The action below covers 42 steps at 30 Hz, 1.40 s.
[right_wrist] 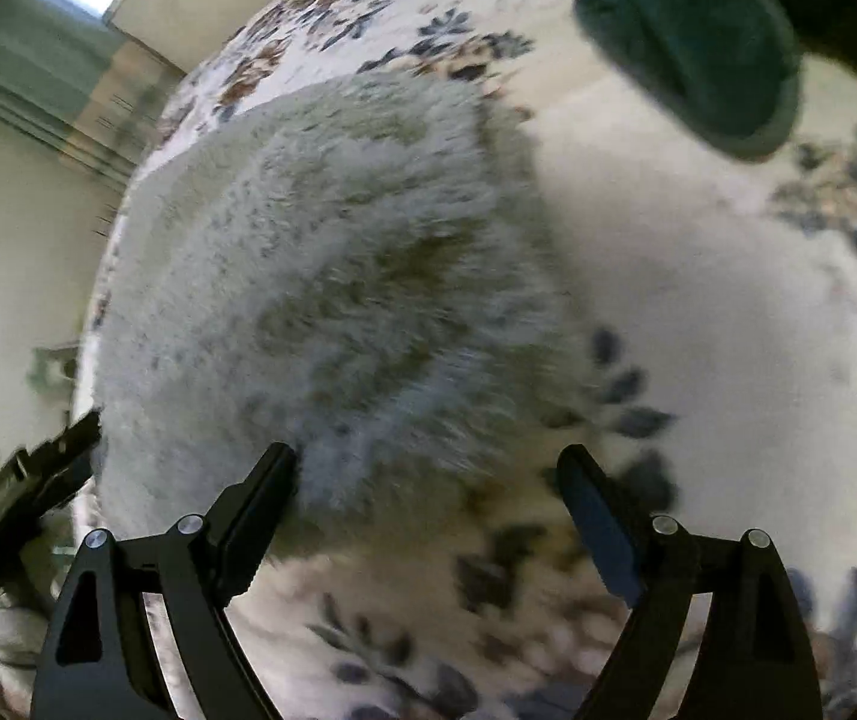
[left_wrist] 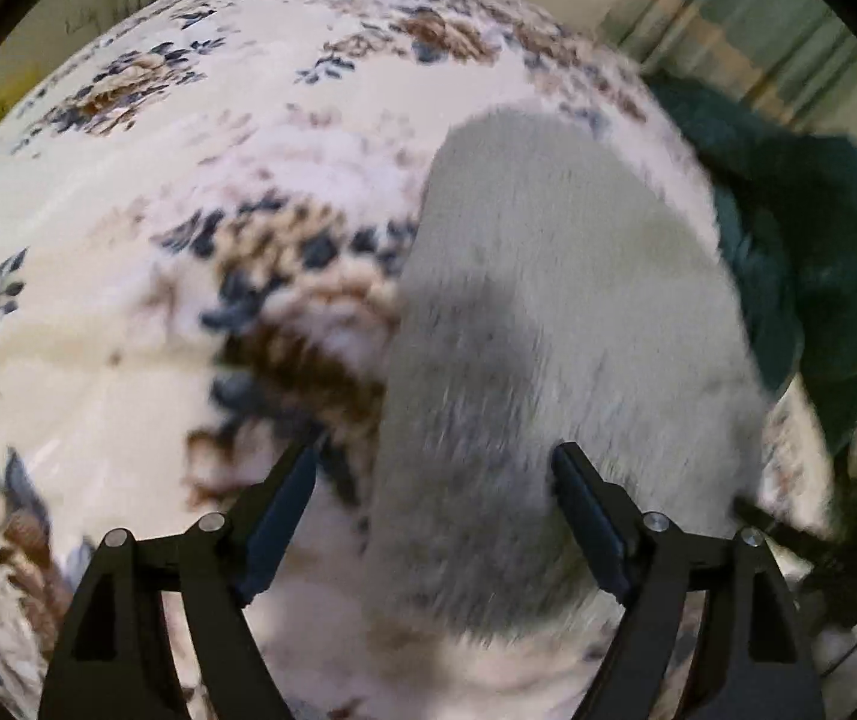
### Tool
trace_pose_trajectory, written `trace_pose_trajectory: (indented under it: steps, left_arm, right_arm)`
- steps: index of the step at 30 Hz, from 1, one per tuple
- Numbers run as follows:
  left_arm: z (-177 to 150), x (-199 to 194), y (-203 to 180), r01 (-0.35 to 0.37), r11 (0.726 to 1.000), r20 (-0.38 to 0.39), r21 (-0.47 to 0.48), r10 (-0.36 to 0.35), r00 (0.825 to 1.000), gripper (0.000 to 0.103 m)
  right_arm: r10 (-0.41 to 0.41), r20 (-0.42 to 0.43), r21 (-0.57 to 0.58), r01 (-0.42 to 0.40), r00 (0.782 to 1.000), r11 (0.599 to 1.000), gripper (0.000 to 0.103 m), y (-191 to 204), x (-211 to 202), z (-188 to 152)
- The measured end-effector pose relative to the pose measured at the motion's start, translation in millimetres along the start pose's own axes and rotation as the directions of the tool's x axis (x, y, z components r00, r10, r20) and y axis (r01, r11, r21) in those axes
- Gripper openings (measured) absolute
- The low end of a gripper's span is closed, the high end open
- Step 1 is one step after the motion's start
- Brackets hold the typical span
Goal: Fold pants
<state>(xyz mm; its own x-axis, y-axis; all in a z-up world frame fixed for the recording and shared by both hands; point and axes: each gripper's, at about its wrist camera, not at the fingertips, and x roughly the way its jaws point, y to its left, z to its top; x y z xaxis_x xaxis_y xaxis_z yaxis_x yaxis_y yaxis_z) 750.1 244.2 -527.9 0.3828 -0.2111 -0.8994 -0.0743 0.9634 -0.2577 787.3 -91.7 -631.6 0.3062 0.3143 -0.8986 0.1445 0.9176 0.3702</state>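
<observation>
Pants, grey and fluffy, lie in a compact folded bundle on a bed cover with a floral print in brown and dark blue on a cream ground. In the left wrist view the bundle fills the centre and runs from about 6 o'clock up to 1 o'clock. Both pictures are blurred, so I cannot make out any seam or waistband.

The left gripper has its claw spread wide and it holds nothing. Its right finger lies over the fluffy cloth, and the other finger is over the printed cover just beside the bundle's left edge; if they touch the fabric, I cannot tell.

The right gripper is also spread wide and holds nothing. In its own view the pants sit at the centre and reach toward 11 o'clock. Its left finger is at the near edge of the bundle, and the right finger is over the bed cover.

A dark green garment lies crumpled at 2 o'clock in the left view, its edge touching the far right side of the pants. In the right view the same green garment is at 1 o'clock, a little apart from the bundle. The left gripper shows at 8 o'clock in the right view, just beside the pants.
</observation>
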Motion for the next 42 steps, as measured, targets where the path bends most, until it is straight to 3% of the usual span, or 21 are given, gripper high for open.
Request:
trace_pose_trajectory:
  steps: [1, 4, 6, 8, 9, 10, 11, 14, 16, 19, 25, 42]
  left_arm:
    - [-5.6, 2.4, 1.2, -0.019, 1.0, -0.009, -0.001, 0.019, 1.0, 0.08]
    - [-11.4, -3.3, 3.4, -0.026, 0.999, -0.021, -0.043, 0.025, 0.999, 0.08]
    - [-10.3, -19.6, -5.0, -0.051, 0.998, 0.009, -0.03, 0.051, 0.999, 0.08]
    - [-11.2, -39.2, -17.8, -0.092, 0.996, 0.046, -0.005, 0.092, 0.995, 0.08]
    - [-12.9, -50.4, -26.5, -0.113, 0.994, 0.062, 0.014, 0.112, 0.992, 0.083]
    - [-15.2, -60.2, -35.4, -0.14, 0.99, 0.071, 0.033, 0.137, 0.988, 0.094]
    - [-17.4, -66.2, -42.5, -0.159, 0.986, 0.076, 0.048, 0.155, 0.985, 0.099]
    - [-27.2, -96.5, -65.9, -0.237, 0.967, 0.12, 0.092, 0.225, 0.967, 0.1]
    - [-35.4, -119.9, -78.9, -0.244, 0.964, 0.139, 0.102, 0.229, 0.963, 0.1]
    - [-45.8, -154.3, -93.3, -0.216, 0.971, 0.156, 0.099, 0.199, 0.968, 0.1]
    - [-73.7, -235.0, -127.8, -0.204, 0.973, 0.217, 0.11, 0.177, 0.96, 0.1]
    - [-182.7, -475.7, -211.6, -0.205, 0.973, 0.385, 0.108, 0.149, 0.911, 0.1]
  right_arm:
    - [-0.036, 0.0, -0.011, 0.036, 0.999, 0.999, 0.09, -2.8, -20.8, -14.2]
    - [-0.09, -0.023, -0.012, 0.09, 0.996, 0.996, 0.09, -7.2, -32.0, -24.9]
    - [-0.099, -0.019, -0.01, 0.099, 0.995, 0.995, 0.09, 1.9, -34.5, -4.3]
    - [-0.14, 0.025, -0.041, 0.141, 0.99, 0.989, 0.093, 13.8, -58.4, -6.3]
    - [-0.165, 0.047, -0.059, 0.168, 0.985, 0.984, 0.097, 22.1, -65.5, -2.1]
    - [-0.192, 0.069, -0.077, 0.197, 0.979, 0.977, 0.103, 28.9, -76.1, -3.8]
    - [-0.224, 0.094, -0.094, 0.232, 0.97, 0.968, 0.103, 34.7, -86.5, -6.9]
    - [-0.308, 0.143, -0.134, 0.326, 0.941, 0.936, 0.103, 57.0, -111.9, -13.2]
    - [-0.326, 0.166, -0.142, 0.35, 0.931, 0.926, 0.103, 65.4, -139.7, -25.5]
    - [-0.322, 0.187, -0.137, 0.349, 0.928, 0.927, 0.103, 73.7, -187.2, -44.0]
    - [-0.3, 0.263, -0.136, 0.343, 0.917, 0.93, 0.103, 83.2, -300.2, -85.8]
    - [-0.189, 0.479, -0.217, 0.325, 0.857, 0.921, 0.103, 113.8, -612.9, -215.5]
